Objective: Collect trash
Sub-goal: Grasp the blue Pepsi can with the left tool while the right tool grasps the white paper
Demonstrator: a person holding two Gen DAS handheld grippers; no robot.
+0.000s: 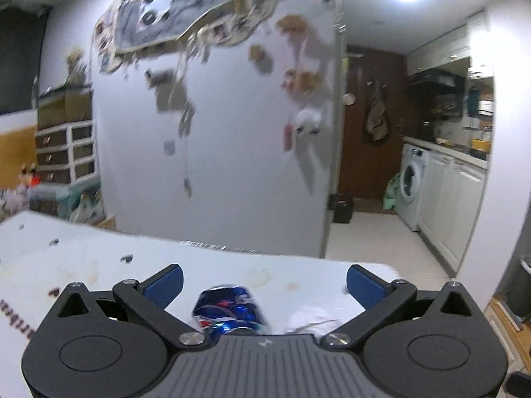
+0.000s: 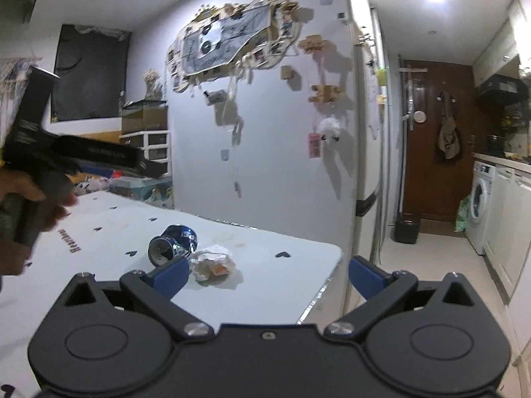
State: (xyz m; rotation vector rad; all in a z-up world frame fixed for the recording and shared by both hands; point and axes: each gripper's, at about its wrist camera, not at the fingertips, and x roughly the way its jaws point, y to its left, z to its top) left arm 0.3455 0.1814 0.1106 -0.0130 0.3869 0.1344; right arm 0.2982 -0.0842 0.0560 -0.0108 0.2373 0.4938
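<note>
A crushed blue soda can (image 1: 229, 311) lies on its side on the white table (image 1: 83, 265). It sits low between the wide-open fingers of my left gripper (image 1: 265, 285), close to the gripper body and not touched. A crumpled white wrapper (image 1: 312, 321) lies just right of the can. In the right wrist view the can (image 2: 172, 242) and the wrapper (image 2: 214, 262) lie together ahead and left of my right gripper (image 2: 268, 273), which is open and empty above the table's near edge. The left gripper's handle (image 2: 49, 152) shows at far left, held in a hand.
The table (image 2: 282, 282) has small black heart marks and brown stains. A white wall with pinned papers (image 2: 232, 43) stands behind it. A small black bin (image 2: 407, 230) stands on the kitchen floor by the brown door, with a washing machine (image 2: 481, 205) to the right.
</note>
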